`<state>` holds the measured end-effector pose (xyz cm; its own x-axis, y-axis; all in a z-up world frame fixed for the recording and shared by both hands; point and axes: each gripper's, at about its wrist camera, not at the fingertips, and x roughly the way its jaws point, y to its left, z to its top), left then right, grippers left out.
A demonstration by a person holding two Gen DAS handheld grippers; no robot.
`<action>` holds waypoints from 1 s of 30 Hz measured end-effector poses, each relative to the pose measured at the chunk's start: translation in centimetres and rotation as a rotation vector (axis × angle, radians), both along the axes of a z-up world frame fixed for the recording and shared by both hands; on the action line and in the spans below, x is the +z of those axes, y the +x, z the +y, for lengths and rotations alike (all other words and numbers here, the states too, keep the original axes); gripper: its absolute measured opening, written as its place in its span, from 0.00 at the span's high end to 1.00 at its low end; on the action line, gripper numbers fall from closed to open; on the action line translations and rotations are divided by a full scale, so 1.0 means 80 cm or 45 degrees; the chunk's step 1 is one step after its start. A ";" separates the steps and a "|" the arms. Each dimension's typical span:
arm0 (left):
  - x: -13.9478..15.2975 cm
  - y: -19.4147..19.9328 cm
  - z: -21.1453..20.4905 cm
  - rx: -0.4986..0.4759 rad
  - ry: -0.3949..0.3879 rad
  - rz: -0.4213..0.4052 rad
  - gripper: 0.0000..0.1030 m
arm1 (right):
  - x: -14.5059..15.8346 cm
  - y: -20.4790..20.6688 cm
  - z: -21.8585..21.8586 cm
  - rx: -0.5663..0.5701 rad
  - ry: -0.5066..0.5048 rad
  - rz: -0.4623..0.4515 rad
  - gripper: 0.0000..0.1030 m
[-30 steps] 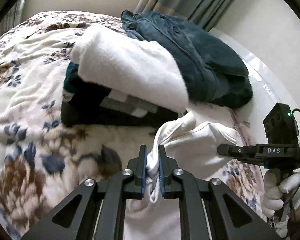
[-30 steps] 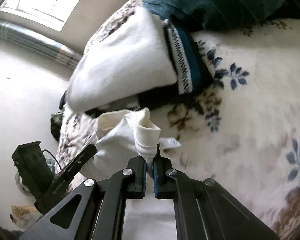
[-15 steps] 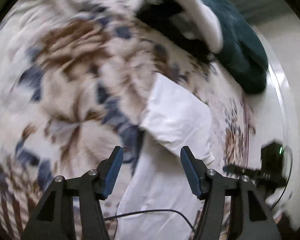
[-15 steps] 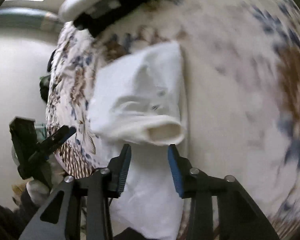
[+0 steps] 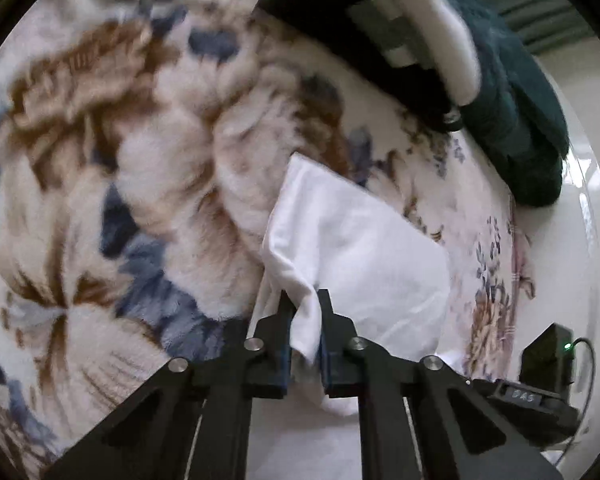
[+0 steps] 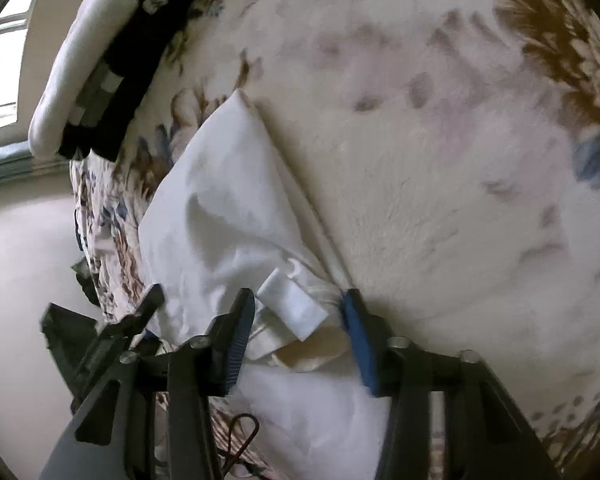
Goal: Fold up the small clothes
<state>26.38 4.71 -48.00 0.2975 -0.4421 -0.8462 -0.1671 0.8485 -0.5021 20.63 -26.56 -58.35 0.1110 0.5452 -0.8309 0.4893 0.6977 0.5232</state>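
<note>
A small white garment (image 5: 360, 248) lies partly folded on the floral bedspread (image 5: 140, 168). My left gripper (image 5: 304, 320) is shut on a bunched fold at the garment's near left edge. In the right wrist view the same garment (image 6: 220, 200) lies flat, with its collar and white label (image 6: 292, 308) between the fingers. My right gripper (image 6: 298, 320) is open around the collar without pinching it. The right gripper's body (image 5: 540, 392) shows at the lower right of the left wrist view.
A stack of folded clothes, white (image 5: 440, 20) over dark (image 5: 340, 12), lies at the far end of the bed beside a dark teal blanket (image 5: 520, 100). The bed edge and pale floor (image 6: 28, 260) lie to the left in the right wrist view.
Both grippers let go of the garment after laying it down. The left gripper has since shut again on the garment's near edge. The right gripper stays open over the collar.
</note>
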 end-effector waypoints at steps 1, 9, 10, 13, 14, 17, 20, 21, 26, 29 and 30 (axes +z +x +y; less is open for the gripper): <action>0.001 -0.004 0.001 0.003 0.005 -0.012 0.94 | 0.005 -0.002 0.005 0.020 -0.039 -0.012 0.91; 0.018 -0.037 0.010 0.058 -0.016 0.030 0.94 | 0.043 -0.049 0.021 0.047 -0.093 -0.067 0.93; 0.014 -0.041 0.012 0.057 -0.021 0.049 0.94 | 0.045 -0.056 0.021 0.050 -0.085 -0.061 0.93; 0.000 -0.052 0.016 0.056 -0.018 0.103 0.93 | 0.049 -0.077 0.021 0.067 -0.072 -0.037 0.93; -0.007 -0.053 0.015 0.039 -0.007 0.124 0.93 | 0.047 -0.083 0.022 0.077 -0.067 -0.026 0.93; -0.029 -0.058 0.020 0.014 -0.002 0.209 0.86 | 0.035 -0.094 0.025 0.129 -0.088 0.009 0.93; -0.019 -0.069 0.032 0.026 0.063 0.237 0.57 | 0.015 -0.098 0.024 0.210 -0.139 0.124 0.90; -0.012 -0.073 0.036 0.030 0.089 0.222 0.50 | 0.013 -0.101 0.021 0.225 -0.160 0.155 0.87; 0.012 -0.074 0.036 0.011 0.182 0.104 0.46 | 0.052 -0.107 -0.001 0.153 -0.178 0.044 0.64; -0.013 -0.063 0.026 -0.016 0.248 0.122 0.46 | 0.062 -0.086 0.020 0.189 -0.188 -0.064 0.63; -0.027 -0.061 0.024 -0.018 0.292 0.149 0.46 | 0.059 -0.079 0.030 0.207 -0.188 -0.082 0.63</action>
